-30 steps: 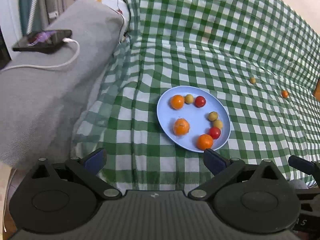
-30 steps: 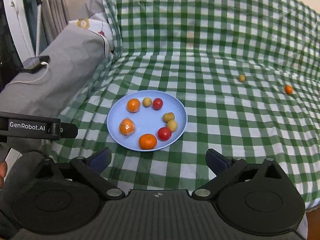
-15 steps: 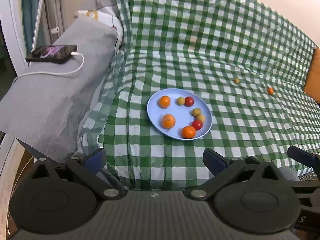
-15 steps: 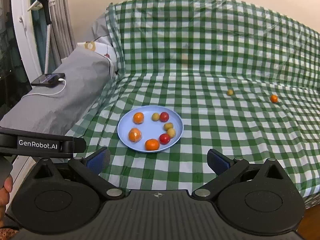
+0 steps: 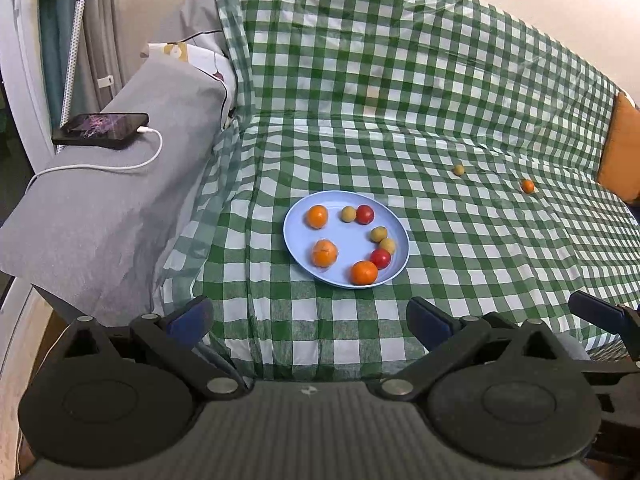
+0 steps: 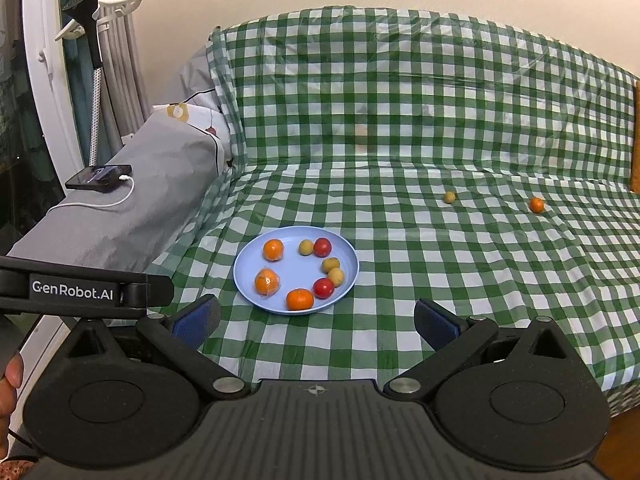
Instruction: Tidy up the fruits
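Eight small fruits sit on a blue plate (image 5: 298,246) on the sofa, which is covered with a green and white checked cloth (image 5: 400,92). Three of them are orange, two are red and three are yellowish. They lie in a loose ring near the plate's edge. One orange fruit (image 5: 364,272) is at the near rim, with a red fruit (image 5: 380,258) touching it. Another red fruit (image 5: 365,214) sits at the far side, right beside a yellowish one.

Two more fruits lie on the cloth, well apart from the plate, off to the right. One is a little yellowish fruit (image 5: 458,169) and the other is a little orange fruit (image 5: 527,186). They are near each other but not touching.

The left tool (image 5: 308,320) hangs in front of the sofa with its two blue-tipped fingers spread wide, and nothing is between them. The right tool (image 6: 316,322) is also spread wide and holds nothing. Both are near the front edge of the seat, short of the plate.

On the gray armrest (image 5: 104,216) at the left lies a dark phone (image 5: 102,128) with a white cable (image 5: 116,166) plugged into it. An orange cushion (image 5: 620,160) shows at the far right.
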A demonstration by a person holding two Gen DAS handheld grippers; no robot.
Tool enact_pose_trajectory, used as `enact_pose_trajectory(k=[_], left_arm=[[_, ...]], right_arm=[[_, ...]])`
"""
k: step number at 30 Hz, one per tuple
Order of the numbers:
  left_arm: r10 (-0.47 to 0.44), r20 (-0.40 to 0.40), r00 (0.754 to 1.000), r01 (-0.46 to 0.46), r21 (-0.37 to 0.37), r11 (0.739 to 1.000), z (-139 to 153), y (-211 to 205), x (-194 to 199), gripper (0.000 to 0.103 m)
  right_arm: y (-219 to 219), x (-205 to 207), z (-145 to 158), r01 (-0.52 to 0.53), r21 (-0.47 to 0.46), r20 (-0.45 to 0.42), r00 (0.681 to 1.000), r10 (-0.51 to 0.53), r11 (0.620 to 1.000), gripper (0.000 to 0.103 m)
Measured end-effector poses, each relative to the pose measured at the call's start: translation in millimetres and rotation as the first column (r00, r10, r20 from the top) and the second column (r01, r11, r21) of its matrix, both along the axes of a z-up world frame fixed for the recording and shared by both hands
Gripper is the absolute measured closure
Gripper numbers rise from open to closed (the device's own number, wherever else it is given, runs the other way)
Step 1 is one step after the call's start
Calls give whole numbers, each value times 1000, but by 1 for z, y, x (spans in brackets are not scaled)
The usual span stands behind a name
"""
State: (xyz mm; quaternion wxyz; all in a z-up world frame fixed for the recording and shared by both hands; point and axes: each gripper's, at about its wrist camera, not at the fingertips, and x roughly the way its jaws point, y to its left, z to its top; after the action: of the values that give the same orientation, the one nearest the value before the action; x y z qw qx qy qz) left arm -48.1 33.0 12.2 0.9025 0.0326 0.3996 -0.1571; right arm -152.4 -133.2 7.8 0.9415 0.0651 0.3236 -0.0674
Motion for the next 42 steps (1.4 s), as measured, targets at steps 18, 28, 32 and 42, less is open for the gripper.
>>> enact_pose_trajectory(k=[18,28,32,42], left_arm=[[0,-3,1000,0,-1,1000,0,-1,0,0],[-1,-3,1000,1,3,1000,-1,-2,0,0],[2,-3,1000,-2,6,1000,-1,-3,1,1],[-27,-15,1000,28,21,999,2,-37,28,0]], right_arm=[[2,2,1,0,-5,-7,1000,0,1000,1],[2,3,1,0,-3,-9,1000,0,1000,1],[3,4,-4,1,1,-15,1000,0,1000,1],[-20,7,-10,46,-9,-1,999,-46,999,1]])
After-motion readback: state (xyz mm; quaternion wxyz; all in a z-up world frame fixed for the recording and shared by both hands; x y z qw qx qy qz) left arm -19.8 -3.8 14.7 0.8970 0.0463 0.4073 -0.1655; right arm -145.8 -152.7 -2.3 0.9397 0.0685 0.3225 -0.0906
